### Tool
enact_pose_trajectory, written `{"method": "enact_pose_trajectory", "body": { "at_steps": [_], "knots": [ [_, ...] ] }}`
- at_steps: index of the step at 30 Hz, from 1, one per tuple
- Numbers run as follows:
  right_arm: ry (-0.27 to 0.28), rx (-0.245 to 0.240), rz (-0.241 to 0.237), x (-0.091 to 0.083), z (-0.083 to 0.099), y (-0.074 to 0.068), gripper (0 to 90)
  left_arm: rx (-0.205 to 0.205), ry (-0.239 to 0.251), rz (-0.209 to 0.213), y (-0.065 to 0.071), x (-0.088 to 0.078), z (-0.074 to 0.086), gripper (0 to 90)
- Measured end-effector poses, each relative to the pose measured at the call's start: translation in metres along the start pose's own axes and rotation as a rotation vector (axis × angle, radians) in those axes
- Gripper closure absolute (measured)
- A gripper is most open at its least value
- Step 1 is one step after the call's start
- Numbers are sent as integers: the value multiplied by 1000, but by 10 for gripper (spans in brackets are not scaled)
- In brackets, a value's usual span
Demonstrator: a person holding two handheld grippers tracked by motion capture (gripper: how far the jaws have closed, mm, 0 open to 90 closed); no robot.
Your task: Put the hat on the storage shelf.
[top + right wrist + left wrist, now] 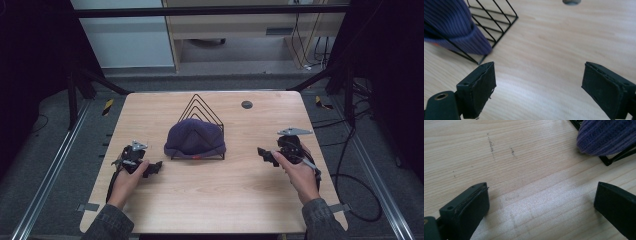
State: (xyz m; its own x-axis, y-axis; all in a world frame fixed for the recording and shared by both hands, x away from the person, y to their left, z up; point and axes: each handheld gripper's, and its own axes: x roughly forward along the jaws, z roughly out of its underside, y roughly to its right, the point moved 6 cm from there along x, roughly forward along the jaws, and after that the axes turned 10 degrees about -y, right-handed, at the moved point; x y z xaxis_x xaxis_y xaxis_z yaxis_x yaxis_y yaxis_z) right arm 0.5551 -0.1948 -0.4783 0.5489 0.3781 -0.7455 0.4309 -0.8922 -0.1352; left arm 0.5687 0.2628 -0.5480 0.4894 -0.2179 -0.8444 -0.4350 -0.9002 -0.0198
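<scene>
Jaws on both of your grippers stood wide apart with nothing between them but bare table [210, 200]. Your left gripper [150, 168] rested on the wood to the left of the knit hat [195, 140], its jaws turned toward it; your right gripper [265, 154] sat to the hat's right, likewise pointed inward. Neither touched the hat. The purple hat was draped over the front of the black wire rack [200, 107], its brim reaching down to the rack's base, mid-table. A small dark disc [246, 104] lay behind the hat, toward the far right. Judging by this, you had not yet taken hold of anything: the reach, the grip and whatever move the hat needed were all left to do.
</scene>
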Motion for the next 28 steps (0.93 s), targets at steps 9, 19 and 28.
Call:
{"method": "enact_pose_trajectory", "body": {
  "at_steps": [9, 19, 28],
  "knots": [
    [-41, 41, 22, 15, 34, 18, 109, -1, 0, 1, 2, -1, 1, 0],
    [-145, 23, 40, 31, 62, 16, 85, 29, -14, 18, 3, -2, 2, 0],
    [-79, -44, 138, 39, 70, 5, 21, 38, -15, 25, 3, -3, 3, 0]
  ]
}}
